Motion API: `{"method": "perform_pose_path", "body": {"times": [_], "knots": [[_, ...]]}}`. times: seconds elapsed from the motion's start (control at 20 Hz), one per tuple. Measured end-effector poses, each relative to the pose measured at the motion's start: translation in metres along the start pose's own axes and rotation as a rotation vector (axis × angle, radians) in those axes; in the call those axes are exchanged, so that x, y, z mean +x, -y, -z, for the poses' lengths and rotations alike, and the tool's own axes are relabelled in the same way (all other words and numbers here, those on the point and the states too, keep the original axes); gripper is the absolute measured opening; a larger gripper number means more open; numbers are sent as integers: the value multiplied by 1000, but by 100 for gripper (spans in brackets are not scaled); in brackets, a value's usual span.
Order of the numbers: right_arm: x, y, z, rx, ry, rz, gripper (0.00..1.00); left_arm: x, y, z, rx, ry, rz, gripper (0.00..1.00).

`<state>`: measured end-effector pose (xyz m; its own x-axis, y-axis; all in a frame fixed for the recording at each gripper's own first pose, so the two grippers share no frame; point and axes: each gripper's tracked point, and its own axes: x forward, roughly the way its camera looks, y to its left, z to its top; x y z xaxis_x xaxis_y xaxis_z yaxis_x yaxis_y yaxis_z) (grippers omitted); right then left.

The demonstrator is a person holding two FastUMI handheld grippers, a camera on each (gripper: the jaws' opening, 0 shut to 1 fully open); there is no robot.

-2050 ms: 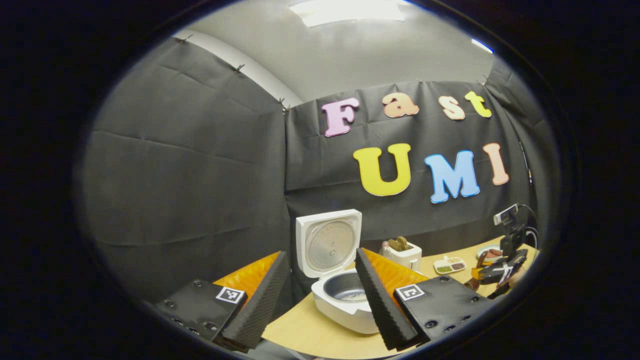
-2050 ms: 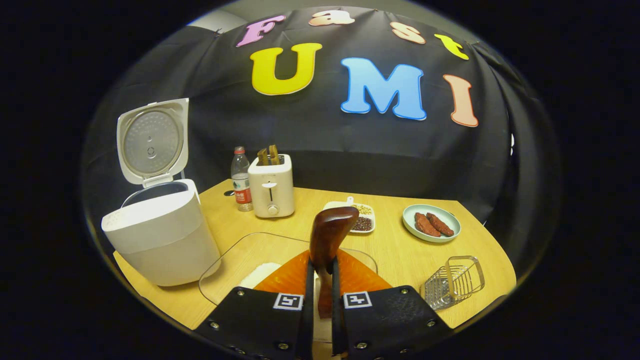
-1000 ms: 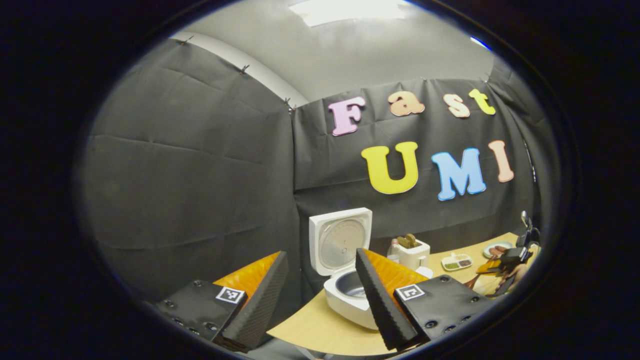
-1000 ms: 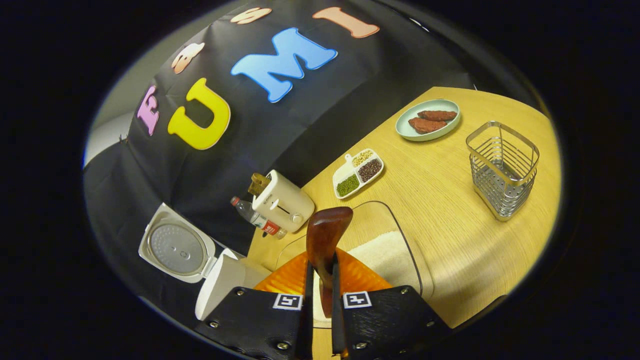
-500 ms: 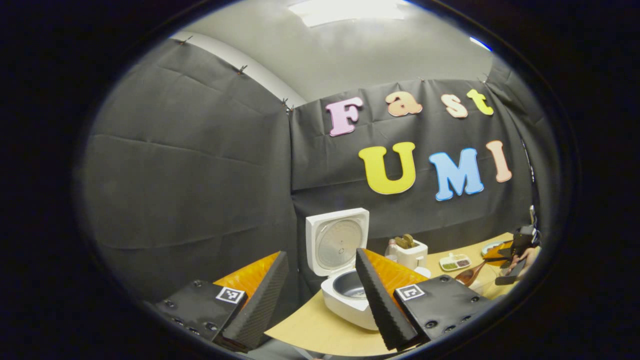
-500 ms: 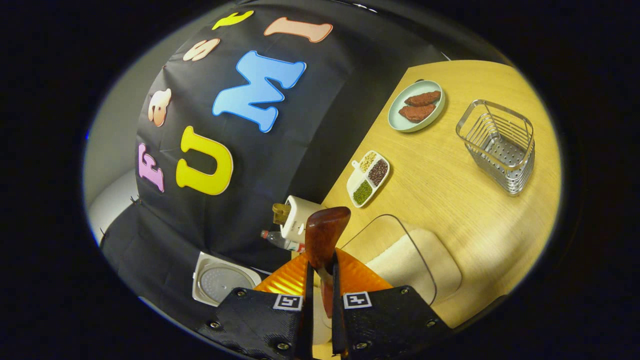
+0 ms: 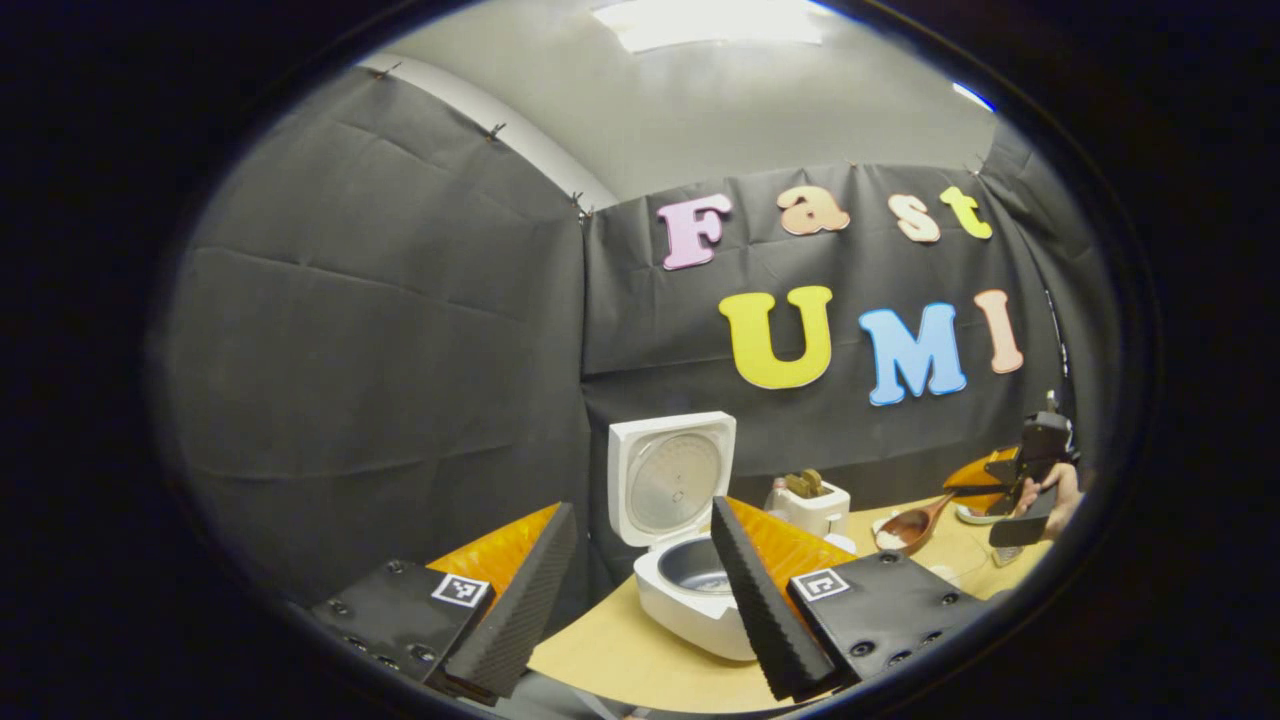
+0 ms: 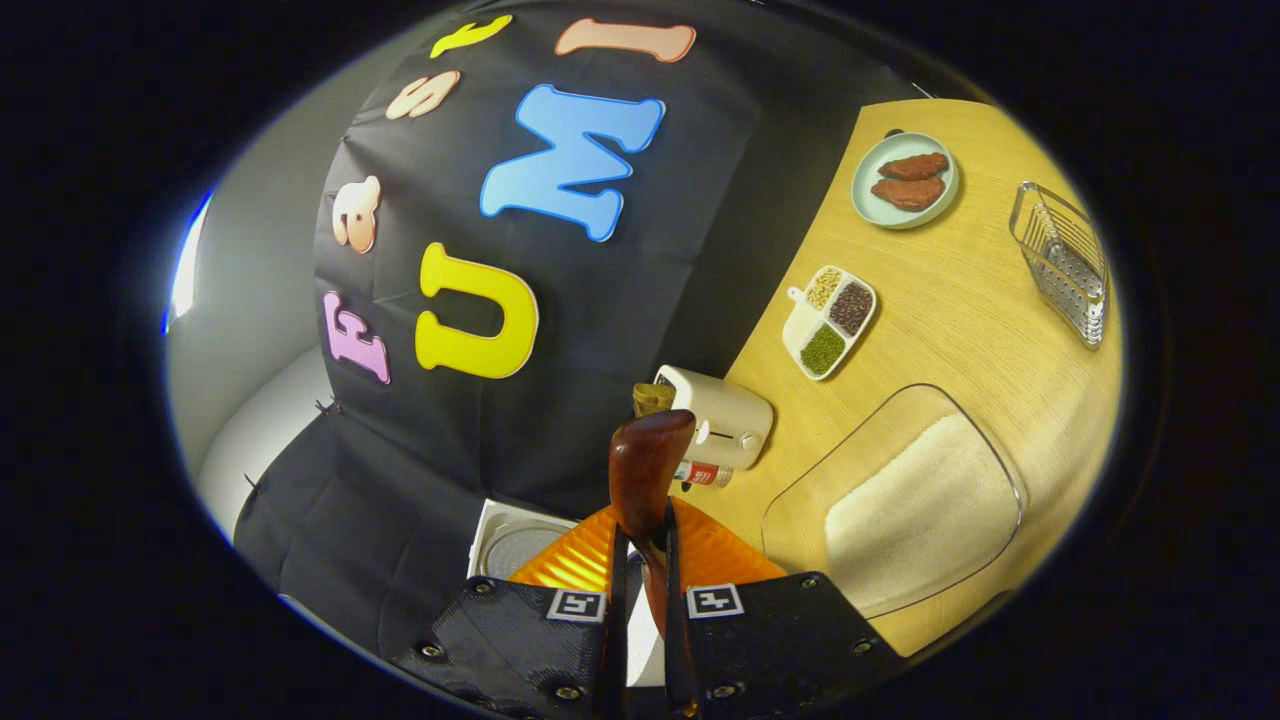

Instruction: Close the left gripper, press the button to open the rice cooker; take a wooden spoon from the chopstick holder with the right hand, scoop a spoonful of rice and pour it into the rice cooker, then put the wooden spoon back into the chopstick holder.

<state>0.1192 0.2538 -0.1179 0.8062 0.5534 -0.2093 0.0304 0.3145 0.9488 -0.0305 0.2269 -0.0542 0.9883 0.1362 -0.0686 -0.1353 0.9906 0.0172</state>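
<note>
Right gripper [image 8: 640, 560] clamped with both fingers on the handle of the wooden spoon [image 8: 642, 480]; seen from the left gripper view held level above the worktop [image 7: 640, 660], its bowl carrying white rice, right of the toaster [image 7: 812, 505]. Left gripper [image 7: 640, 590] released, fingers spread wide, low before the rice cooker [image 7: 690, 590] with lid upright. Glass tray of rice [image 8: 915, 510] and wire chopstick holder [image 8: 1065, 262] well apart on the worktop.
</note>
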Motion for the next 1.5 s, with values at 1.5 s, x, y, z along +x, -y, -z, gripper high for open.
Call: {"method": "perform_pose_path", "body": {"times": [1.5], "knots": [[139, -78, 172, -421, -284, -97, 15, -40, -88, 41, -14, -97, -234, 94]]}}
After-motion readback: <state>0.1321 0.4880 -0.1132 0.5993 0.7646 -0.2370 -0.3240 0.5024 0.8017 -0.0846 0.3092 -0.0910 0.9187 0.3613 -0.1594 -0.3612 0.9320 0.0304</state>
